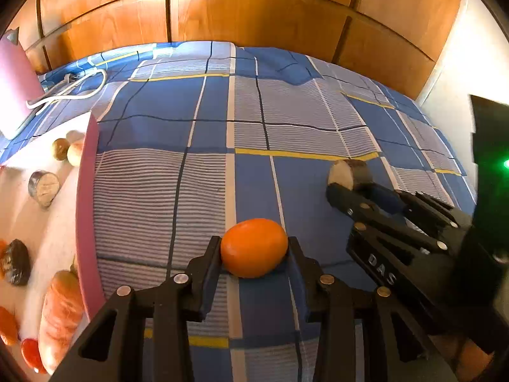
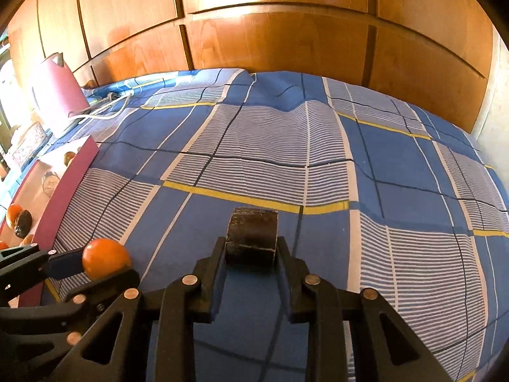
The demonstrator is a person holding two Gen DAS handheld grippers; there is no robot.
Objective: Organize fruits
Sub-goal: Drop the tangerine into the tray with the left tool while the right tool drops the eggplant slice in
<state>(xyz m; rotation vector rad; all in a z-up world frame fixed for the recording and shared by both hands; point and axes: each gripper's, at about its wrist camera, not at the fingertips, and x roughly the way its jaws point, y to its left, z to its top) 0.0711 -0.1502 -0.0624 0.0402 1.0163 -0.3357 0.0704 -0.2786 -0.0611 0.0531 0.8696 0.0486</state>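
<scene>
1. Left tool (image 1: pixel 254 248): black two-finger frame at the bottom of the left wrist view, both fingers pressed against the sides of an orange (image 1: pixel 254 247); clamped on it, just above the bedsheet (image 1: pixel 203 121).
2. Right tool (image 2: pixel 251 248): same build, fingers closed on a dark cylindrical fruit slice (image 2: pixel 252 239); its pale cut face shows in the left wrist view, its dark rind in the right wrist view.
3. Pose: the two tools sit side by side, near one another but apart; the right tool angles in toward the centre from the left tool's right, and both point toward the wooden wardrobe (image 2: pixel 270 31).
4. Bedsheet: blue, white-striped and yellow-lined check, wrinkled toward the far end; wide stretch ahead of both tools carries nothing.
5. Pink-walled tray (image 1: pixel 86 222): left of the left tool, its long wall running beside the open sheet. Inside: a carrot (image 1: pixel 60 312), a second cut slice (image 1: pixel 44 187), small round fruits, a dark lumpy item.
6. Far left edge: pink kettle (image 2: pixel 57 89) with white cord (image 1: pixel 79 92) on the sheet.
7. Far edge: wardrobe doors close off the bed; pale wall on the right.
</scene>
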